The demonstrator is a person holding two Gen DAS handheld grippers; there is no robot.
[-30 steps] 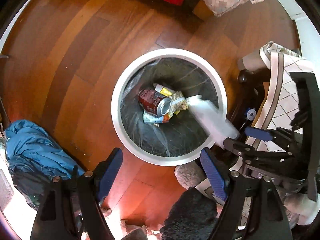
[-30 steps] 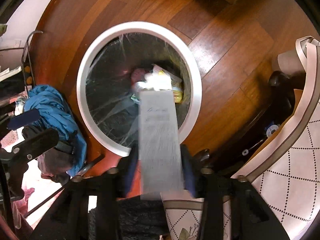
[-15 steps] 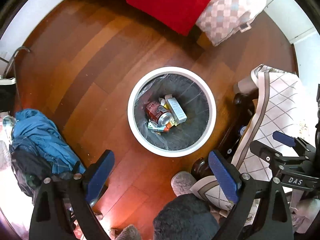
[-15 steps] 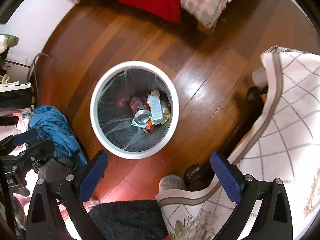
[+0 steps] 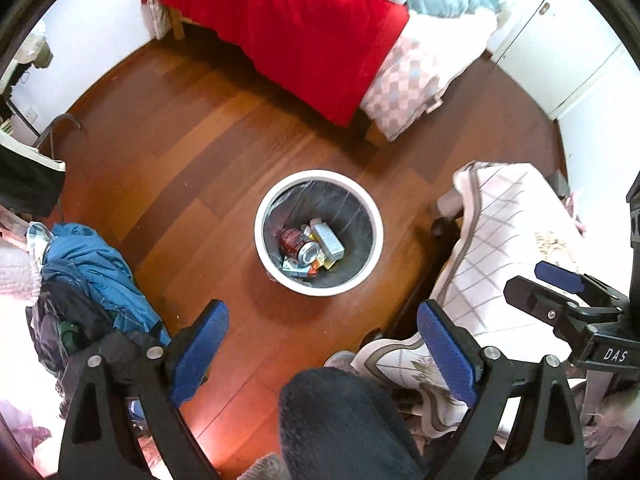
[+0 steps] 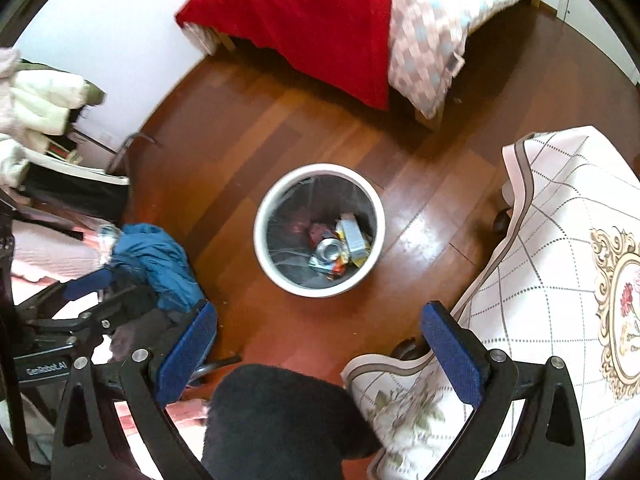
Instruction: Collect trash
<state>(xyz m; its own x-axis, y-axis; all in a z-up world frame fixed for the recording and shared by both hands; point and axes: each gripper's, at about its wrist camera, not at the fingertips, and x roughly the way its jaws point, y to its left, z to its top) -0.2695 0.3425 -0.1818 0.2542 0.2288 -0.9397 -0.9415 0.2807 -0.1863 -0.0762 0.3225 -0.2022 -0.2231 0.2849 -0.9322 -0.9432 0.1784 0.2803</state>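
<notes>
both grippers, left (image 5: 320,344) and right (image 6: 316,344), gape wide and empty above the bin (image 5: 260,248); next, scan the floor (image 5: 192,184) for trash.

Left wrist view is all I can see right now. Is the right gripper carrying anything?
Observer: No. In its own camera the right gripper is wide open, with nothing between its pads.
Operator: Any pattern on the tablecloth that I can't make out?
Observer: A gold-framed red flower motif near the right edge.
Operator: And beyond the blue jacket?
Observer: A cream puffy coat is heaped at the far left.
</notes>
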